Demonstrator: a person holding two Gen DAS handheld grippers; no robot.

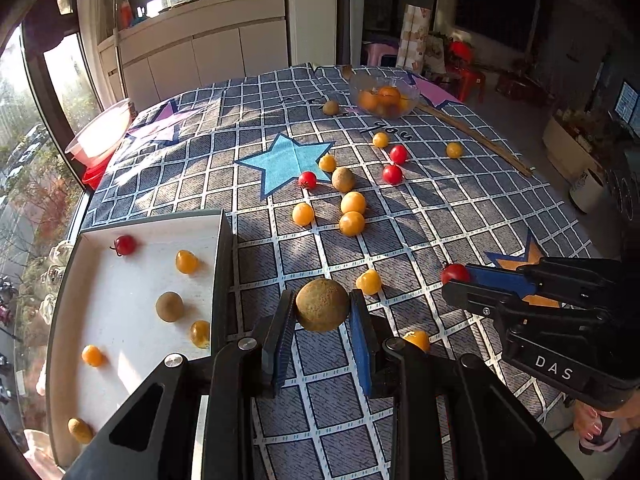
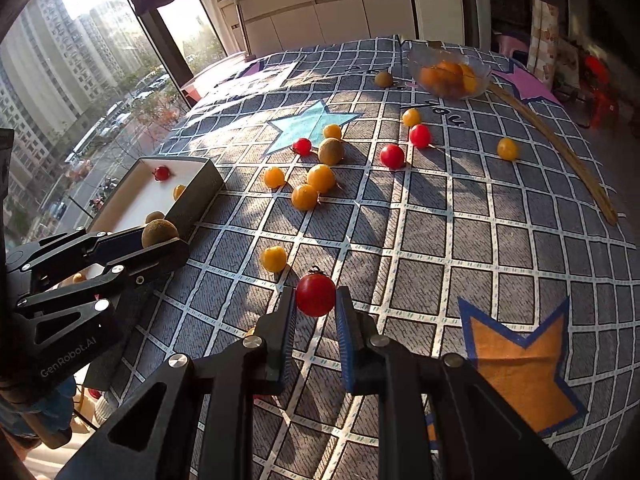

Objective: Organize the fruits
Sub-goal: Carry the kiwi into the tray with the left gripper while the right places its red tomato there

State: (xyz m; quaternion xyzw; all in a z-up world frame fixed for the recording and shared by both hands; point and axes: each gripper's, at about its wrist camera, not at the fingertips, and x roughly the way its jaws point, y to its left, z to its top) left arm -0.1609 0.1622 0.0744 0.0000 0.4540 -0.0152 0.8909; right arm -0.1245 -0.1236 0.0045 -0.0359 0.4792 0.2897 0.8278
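Note:
My left gripper [image 1: 322, 307] is shut on a brown round fruit [image 1: 322, 305], held above the checked tablecloth just right of the white box [image 1: 120, 320]. In the right wrist view that same brown fruit [image 2: 159, 233] shows between the left gripper's fingers beside the box [image 2: 192, 196]. My right gripper [image 2: 316, 300] is shut on a red cherry tomato [image 2: 315, 294], lifted over the cloth; the left wrist view shows the tomato [image 1: 455, 273] at its fingertips. Inside the box lie a red tomato [image 1: 125, 244], yellow tomatoes and brown fruits.
Several yellow, red and brown fruits lie loose mid-table around a yellow tomato [image 1: 353, 203] and near the blue star [image 1: 286, 160]. A glass bowl [image 1: 384, 98] of oranges stands at the far side, with a long wooden stick [image 1: 480, 140] beside it. A pink basin [image 1: 100, 132] sits at the far left edge.

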